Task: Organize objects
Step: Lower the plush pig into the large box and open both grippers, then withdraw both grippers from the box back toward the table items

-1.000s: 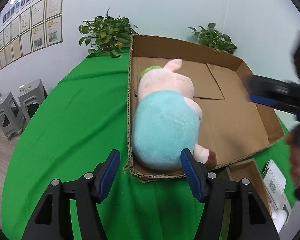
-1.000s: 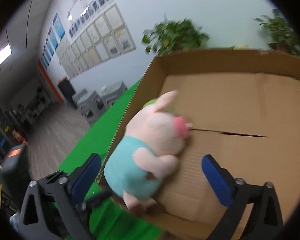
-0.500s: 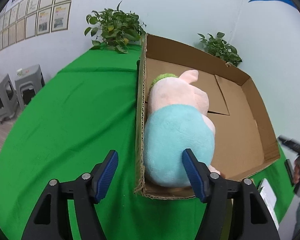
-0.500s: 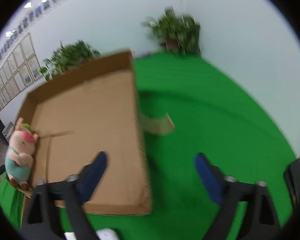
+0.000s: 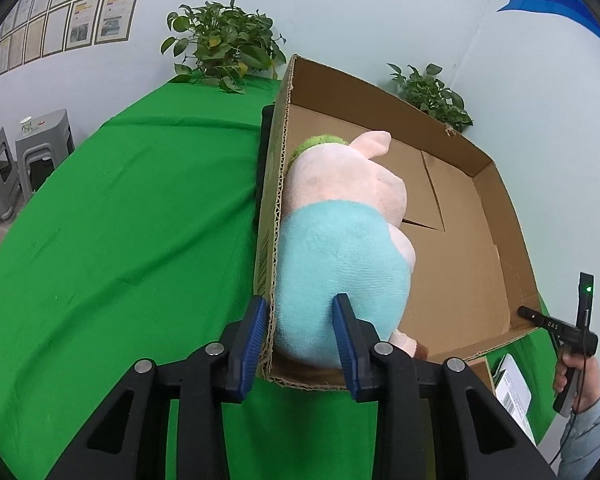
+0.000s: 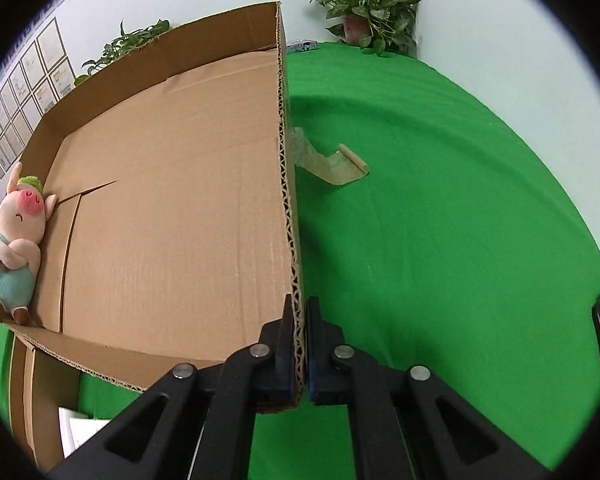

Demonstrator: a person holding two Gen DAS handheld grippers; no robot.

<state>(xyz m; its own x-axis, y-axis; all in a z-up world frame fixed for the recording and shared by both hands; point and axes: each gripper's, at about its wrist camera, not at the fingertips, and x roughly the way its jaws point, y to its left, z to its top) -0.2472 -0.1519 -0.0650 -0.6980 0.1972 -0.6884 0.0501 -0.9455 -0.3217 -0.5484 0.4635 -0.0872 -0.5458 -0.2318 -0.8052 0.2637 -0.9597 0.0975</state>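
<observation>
A: Where do our jaws stand?
B: Our right gripper (image 6: 303, 344) pinches the cardboard box (image 6: 172, 200) wall tight between its 2 jaws. Our left gripper (image 5: 300, 344) straddles the opposite wall, jaws narrowed, not closed.
A: And the plush pig (image 5: 340, 248)?
B: Inside the box, against the left gripper's inner jaw, on the green bench (image 5: 120, 240).

L wrist cam close at box (image 5: 456, 216) left wall, R cam close on right wall, both share box interior, plush pig (image 6: 14, 248)
</observation>
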